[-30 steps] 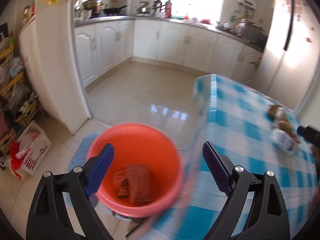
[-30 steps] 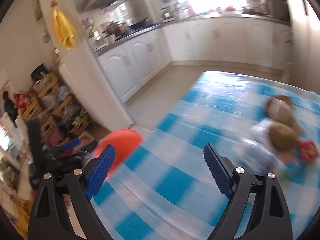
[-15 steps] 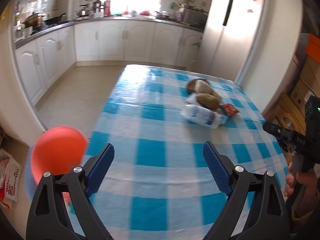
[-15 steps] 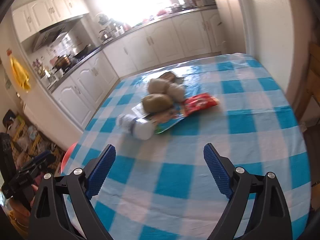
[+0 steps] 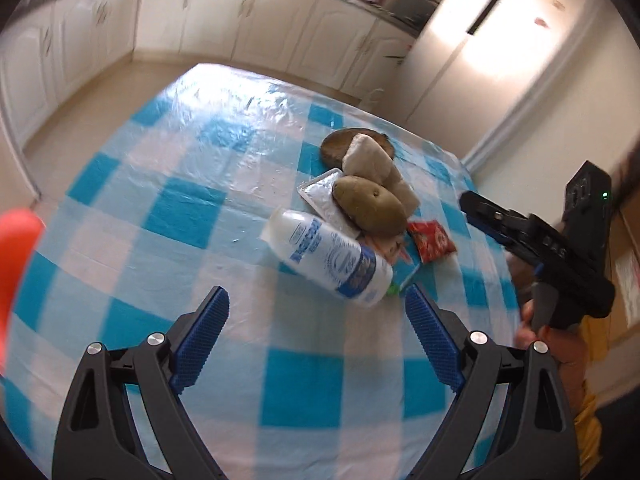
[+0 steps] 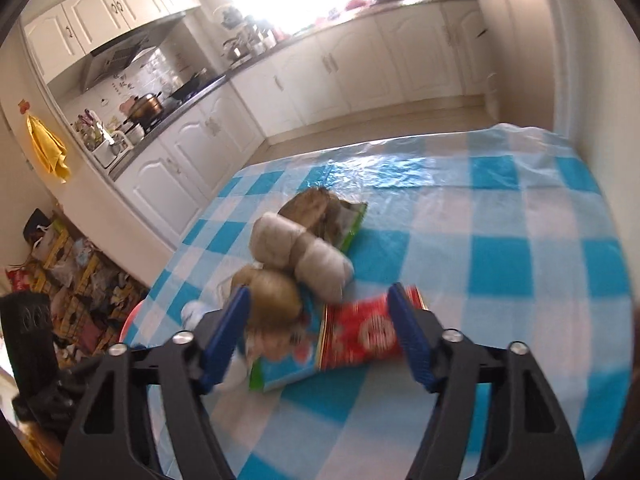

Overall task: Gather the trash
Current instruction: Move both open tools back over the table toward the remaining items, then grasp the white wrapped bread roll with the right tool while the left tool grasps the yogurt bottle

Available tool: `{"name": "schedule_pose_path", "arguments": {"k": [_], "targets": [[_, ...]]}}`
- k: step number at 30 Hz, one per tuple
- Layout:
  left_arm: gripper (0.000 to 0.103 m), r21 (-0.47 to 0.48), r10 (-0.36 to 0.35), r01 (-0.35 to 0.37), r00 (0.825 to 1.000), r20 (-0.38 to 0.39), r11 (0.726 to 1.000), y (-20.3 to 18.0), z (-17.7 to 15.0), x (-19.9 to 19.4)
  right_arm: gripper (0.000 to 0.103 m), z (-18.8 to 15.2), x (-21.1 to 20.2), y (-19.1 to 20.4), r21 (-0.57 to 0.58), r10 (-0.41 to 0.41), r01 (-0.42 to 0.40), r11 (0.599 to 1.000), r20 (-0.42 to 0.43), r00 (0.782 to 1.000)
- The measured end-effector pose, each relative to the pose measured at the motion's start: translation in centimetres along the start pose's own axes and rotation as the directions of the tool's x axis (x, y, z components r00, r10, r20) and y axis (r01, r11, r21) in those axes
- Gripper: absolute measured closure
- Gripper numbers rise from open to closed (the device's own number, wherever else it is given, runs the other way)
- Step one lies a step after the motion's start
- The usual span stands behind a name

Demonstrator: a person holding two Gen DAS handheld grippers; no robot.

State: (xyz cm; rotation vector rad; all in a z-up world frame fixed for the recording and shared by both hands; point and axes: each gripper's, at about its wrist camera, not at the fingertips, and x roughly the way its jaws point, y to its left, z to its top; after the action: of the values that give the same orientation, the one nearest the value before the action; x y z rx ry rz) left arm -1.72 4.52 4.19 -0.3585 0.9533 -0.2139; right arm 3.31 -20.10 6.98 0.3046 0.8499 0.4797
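A pile of trash lies on the blue-checked tablecloth (image 5: 200,216): a white plastic bottle (image 5: 332,264) on its side, a brown potato (image 5: 368,208), a pale lumpy bag (image 5: 372,160), a silver pouch (image 5: 320,196) and a red wrapper (image 5: 430,240). My left gripper (image 5: 316,340) is open and empty, just short of the bottle. My right gripper (image 6: 320,332) is open with the red wrapper (image 6: 360,332) and a blue-green packet (image 6: 288,364) between its fingers; the potato (image 6: 272,292) sits by the left finger. The right gripper also shows in the left wrist view (image 5: 520,232).
An orange bucket (image 5: 16,256) sits off the table's left edge, blurred; its rim shows in the right wrist view (image 6: 132,316). White kitchen cabinets (image 6: 192,140) stand beyond the table. Cluttered shelves (image 6: 72,280) are at the left. A wall (image 5: 520,80) borders the far right.
Both grippers have moved in toward the trash pile. The left swung away from the bucket toward the bottle. The right now straddles the red wrapper. Both stay open.
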Motion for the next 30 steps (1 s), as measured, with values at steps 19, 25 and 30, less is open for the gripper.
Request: {"name": "schedule_pose_path", "arguments": {"k": [19, 25, 30], "targets": [[0.041, -0.082, 0.086, -0.086, 0.996, -0.010, 0.993, -0.2, 2.2, 5.2, 0.050, 2.4, 7.7, -1.1, -0.052, 0.201, -0.214, 0.975, -0.189, 0.961], [0.046, -0.064, 0.069, -0.069, 0.998, 0.002, 0.996, -0.2, 2.0, 5.2, 0.060, 1.7, 7.0, -0.9, -0.032, 0.208, -0.217, 0.976, -0.179, 0.962], [0.049, -0.058, 0.059, -0.058, 0.998, 0.011, 0.997, 0.7, 1.7, 4.5, 0.073, 0.6, 6.5, -0.6, -0.014, 0.181, -0.187, 0.982, -0.178, 0.967]]}}
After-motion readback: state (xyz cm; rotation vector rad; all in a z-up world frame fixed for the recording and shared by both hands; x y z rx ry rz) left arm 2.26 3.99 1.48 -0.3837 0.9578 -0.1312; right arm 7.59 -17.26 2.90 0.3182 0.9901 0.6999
